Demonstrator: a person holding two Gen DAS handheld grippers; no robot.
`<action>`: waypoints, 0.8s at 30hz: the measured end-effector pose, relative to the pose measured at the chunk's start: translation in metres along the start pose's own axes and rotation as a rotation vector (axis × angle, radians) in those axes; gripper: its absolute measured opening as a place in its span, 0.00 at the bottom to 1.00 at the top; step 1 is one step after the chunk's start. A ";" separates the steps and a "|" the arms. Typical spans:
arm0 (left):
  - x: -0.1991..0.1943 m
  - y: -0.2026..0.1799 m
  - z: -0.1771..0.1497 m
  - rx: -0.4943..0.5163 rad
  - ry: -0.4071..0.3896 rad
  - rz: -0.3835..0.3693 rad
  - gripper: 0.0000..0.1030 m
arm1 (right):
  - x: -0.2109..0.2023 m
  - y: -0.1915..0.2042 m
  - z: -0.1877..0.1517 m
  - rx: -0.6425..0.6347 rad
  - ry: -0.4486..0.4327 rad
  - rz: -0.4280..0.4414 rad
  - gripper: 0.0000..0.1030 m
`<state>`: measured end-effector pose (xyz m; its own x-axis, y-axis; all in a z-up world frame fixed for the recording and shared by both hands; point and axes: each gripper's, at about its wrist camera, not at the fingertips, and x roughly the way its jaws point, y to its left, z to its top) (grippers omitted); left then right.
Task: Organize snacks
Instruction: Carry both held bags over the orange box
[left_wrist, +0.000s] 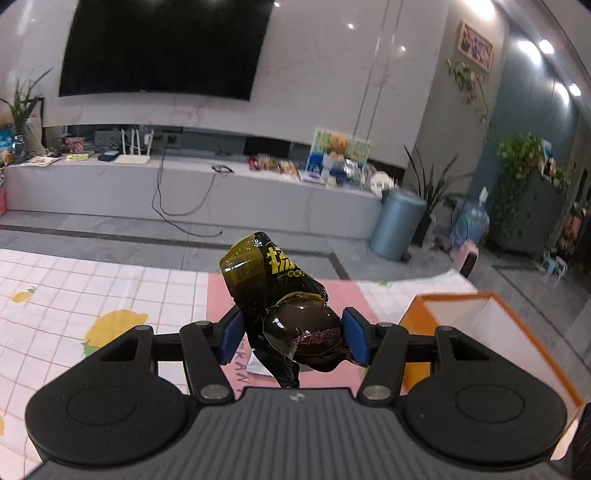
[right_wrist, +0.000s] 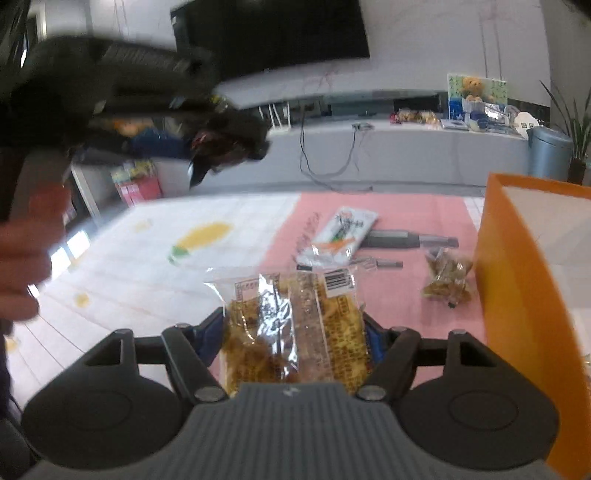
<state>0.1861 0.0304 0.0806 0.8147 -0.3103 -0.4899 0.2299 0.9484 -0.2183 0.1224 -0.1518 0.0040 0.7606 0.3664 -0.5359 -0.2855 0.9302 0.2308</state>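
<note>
Black egg packet (left_wrist: 291, 314) yellow lettering, clamped by left gripper (left_wrist: 293, 338).

Four snack packets (right_wrist: 295, 332), one orange box (right_wrist: 524, 295), two tools (right_wrist: 295, 334).

TV (left_wrist: 166, 48) on wall | blue bin (left_wrist: 397, 223) on floor | teddy bear (left_wrist: 338, 144) on ledge

The left gripper (left_wrist: 291, 338) is raised above the orange box (left_wrist: 491, 332), jaws clamped; the right gripper (right_wrist: 295, 332), beside it, is likewise clamped.
</note>
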 end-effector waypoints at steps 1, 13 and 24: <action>-0.009 -0.001 0.002 -0.013 -0.016 -0.005 0.64 | -0.012 -0.003 0.006 0.014 -0.030 0.000 0.68; -0.040 -0.058 0.031 -0.002 -0.106 -0.102 0.64 | -0.139 -0.083 0.063 0.088 -0.239 -0.127 0.68; 0.019 -0.162 0.010 0.041 0.014 -0.260 0.64 | -0.143 -0.199 0.083 0.199 -0.254 -0.261 0.68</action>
<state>0.1695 -0.1287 0.1151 0.7181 -0.5447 -0.4332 0.4521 0.8383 -0.3046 0.1187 -0.3912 0.1020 0.9195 0.0783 -0.3851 0.0353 0.9595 0.2793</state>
